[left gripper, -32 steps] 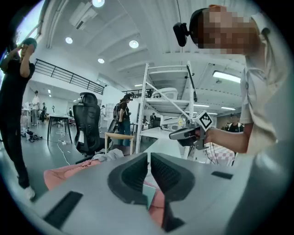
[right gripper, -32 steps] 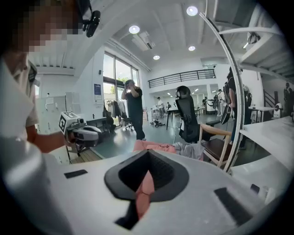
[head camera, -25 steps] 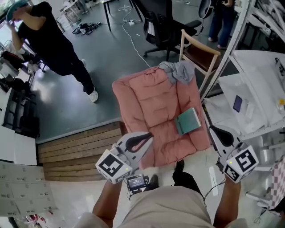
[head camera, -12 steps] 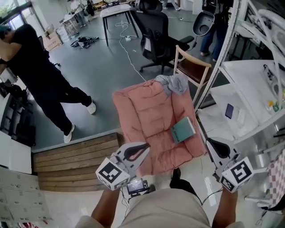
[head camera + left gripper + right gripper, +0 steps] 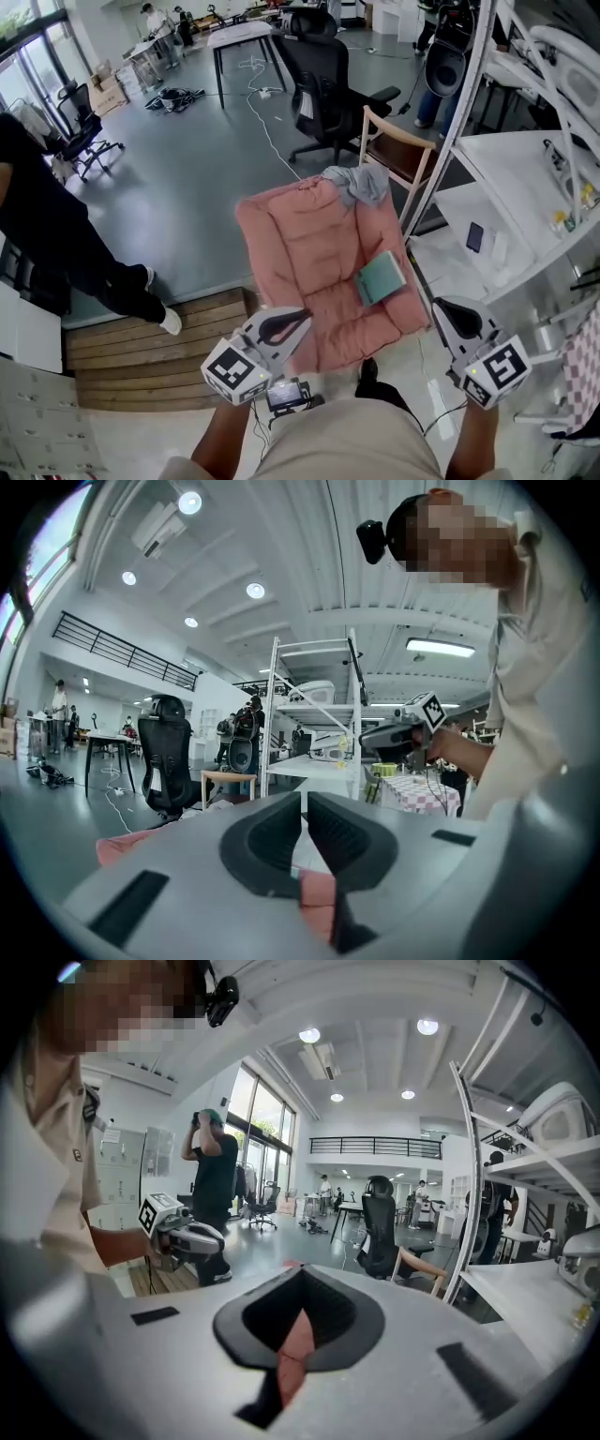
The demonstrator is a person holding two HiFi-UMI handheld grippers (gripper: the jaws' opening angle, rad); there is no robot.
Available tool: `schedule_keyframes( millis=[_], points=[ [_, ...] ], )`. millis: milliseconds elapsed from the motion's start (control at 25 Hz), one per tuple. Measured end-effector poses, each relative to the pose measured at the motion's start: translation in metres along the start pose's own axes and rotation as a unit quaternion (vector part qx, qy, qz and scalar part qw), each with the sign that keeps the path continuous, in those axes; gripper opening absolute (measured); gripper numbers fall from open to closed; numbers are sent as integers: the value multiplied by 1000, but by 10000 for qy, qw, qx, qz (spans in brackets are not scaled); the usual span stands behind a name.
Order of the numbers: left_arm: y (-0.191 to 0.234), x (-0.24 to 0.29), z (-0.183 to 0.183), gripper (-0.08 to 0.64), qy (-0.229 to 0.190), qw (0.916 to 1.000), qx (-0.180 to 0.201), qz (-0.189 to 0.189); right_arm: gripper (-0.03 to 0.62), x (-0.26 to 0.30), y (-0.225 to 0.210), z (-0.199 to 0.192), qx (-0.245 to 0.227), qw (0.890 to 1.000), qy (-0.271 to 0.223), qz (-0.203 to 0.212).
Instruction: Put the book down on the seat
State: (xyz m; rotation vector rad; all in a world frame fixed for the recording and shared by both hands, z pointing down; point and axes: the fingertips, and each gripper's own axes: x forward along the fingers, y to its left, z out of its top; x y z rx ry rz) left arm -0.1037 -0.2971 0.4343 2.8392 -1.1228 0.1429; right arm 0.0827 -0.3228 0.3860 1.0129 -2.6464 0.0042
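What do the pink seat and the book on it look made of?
Seat: soft padded fabric, matte pink, judging by quilted seams and puffy panels. Book: likely paper with a matte teal cover; a paler edge shows along one side. Hard or soft cover, I cannot tell.

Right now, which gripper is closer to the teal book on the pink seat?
Right, by a little. The right gripper is just past the pink seat's edge, below-right of the teal book. The left gripper is farther, below-left of it.
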Motion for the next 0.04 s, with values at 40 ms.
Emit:
schedule_keyframes(
  millis=[40],
  points=[
    [-1, -1, 1, 25, 7, 10000, 0, 2, -15, -1, 1, 0, 4, 10000, 4, -8]
  ],
)
